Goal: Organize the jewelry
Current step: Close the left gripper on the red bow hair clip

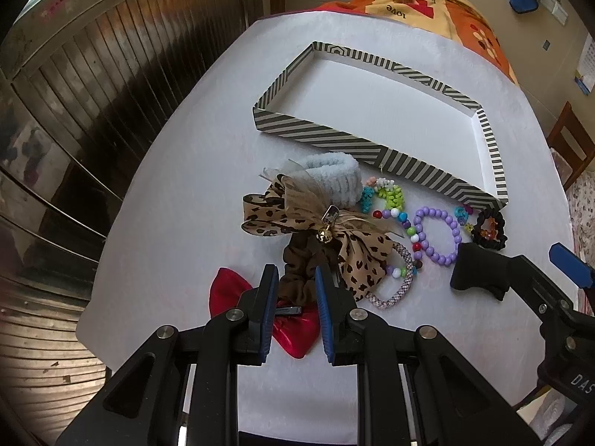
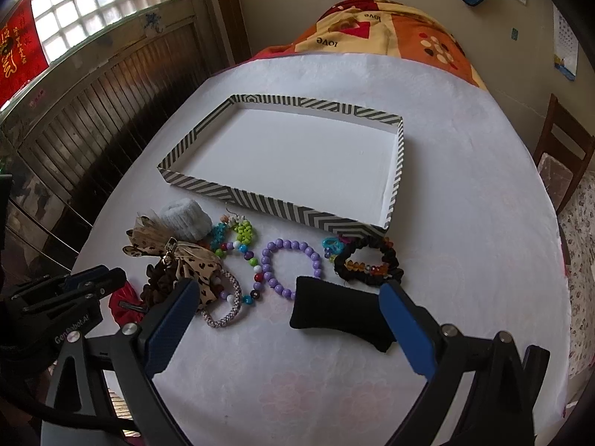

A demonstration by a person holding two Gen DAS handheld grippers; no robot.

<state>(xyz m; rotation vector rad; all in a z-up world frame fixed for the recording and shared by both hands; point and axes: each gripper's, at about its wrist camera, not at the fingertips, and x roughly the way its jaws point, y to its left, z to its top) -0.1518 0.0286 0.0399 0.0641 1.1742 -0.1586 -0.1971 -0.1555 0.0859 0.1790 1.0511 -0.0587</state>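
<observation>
An empty striped tray (image 1: 334,137) (image 2: 260,197) lies on the white table. In front of it lies a pile: a leopard bow (image 1: 297,215) (image 2: 186,260), a brown scrunchie (image 1: 297,271), a red bow (image 1: 230,290), a pale blue scrunchie (image 1: 334,174), a purple bead bracelet (image 1: 438,234) (image 2: 290,267), a multicolour bead string (image 2: 241,252), a black scrunchie (image 1: 491,230) (image 2: 368,264) and a black cushion (image 2: 334,319). My left gripper (image 1: 296,278) is open, its jaws on either side of the brown scrunchie. My right gripper (image 2: 290,297) is wide open above the black cushion.
A wooden slatted wall (image 1: 93,93) runs along the table's left edge. A patterned blanket (image 2: 372,29) lies beyond the far edge. A wooden chair (image 2: 561,156) stands at the right. Bare tablecloth (image 2: 465,204) lies right of the tray.
</observation>
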